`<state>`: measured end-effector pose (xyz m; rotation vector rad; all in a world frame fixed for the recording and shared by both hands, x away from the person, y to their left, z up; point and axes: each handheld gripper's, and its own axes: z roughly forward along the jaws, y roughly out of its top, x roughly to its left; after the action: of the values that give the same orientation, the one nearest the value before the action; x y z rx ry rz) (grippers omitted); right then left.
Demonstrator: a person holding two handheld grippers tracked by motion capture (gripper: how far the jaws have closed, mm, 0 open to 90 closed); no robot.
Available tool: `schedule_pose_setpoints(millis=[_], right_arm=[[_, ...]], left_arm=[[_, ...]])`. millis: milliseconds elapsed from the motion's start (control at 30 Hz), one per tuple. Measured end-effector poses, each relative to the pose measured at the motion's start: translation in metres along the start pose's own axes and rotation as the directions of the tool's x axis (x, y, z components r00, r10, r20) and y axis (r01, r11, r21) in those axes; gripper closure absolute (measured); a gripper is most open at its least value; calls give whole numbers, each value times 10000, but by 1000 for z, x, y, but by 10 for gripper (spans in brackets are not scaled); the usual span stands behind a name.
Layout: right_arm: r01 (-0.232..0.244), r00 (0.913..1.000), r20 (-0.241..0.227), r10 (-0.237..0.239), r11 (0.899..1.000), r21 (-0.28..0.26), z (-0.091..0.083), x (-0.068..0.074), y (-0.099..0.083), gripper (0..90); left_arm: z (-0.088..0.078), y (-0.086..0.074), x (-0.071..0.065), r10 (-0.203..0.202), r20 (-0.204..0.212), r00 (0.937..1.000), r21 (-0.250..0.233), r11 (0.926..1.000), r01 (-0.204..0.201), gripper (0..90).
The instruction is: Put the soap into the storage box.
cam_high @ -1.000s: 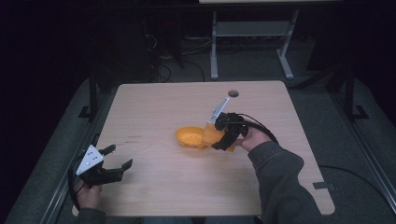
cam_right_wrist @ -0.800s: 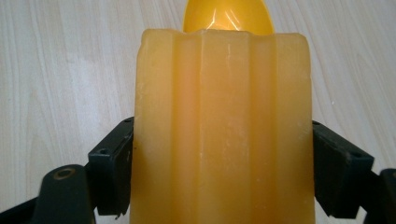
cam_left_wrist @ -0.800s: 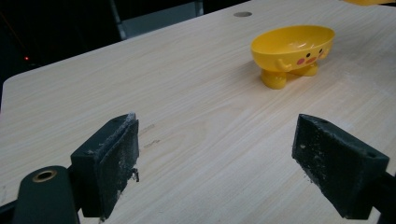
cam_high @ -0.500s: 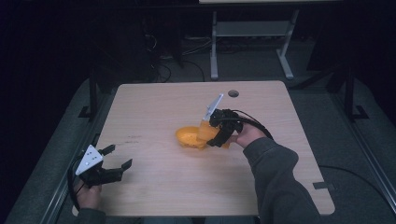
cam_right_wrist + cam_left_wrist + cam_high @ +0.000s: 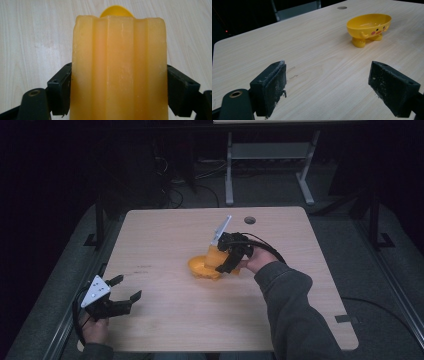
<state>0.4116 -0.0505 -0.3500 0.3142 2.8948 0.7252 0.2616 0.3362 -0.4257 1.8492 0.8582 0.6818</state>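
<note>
Near the centre of the high view, the right gripper (image 5: 226,262) pinches an orange ribbed block (image 5: 117,70), one black jaw pressed to each side. The block sits just above a yellow footed bowl (image 5: 369,26) standing on the wooden table (image 5: 165,235). At lower left, the left gripper (image 5: 120,295) rests with jaws spread wide, holding nothing, well apart from the bowl.

A table (image 5: 165,240) with a pale wood-grain top and rounded corners carries the things. A round cable hole (image 5: 249,220) sits near its far edge. 1 yellow bowl (image 5: 369,25) stands on short feet near the middle of the top. A few faint dark marks (image 5: 142,267) show left of the bowl.
</note>
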Motion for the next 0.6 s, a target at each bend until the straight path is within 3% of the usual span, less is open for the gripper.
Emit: schedule_pose_setpoints(millis=[600], right_arm=[[124, 9995, -292, -124, 9999, 4, 14, -7, 20, 205]], left_arm=[[0, 0, 0, -7, -22, 10000, -62, 10000, 7, 139]])
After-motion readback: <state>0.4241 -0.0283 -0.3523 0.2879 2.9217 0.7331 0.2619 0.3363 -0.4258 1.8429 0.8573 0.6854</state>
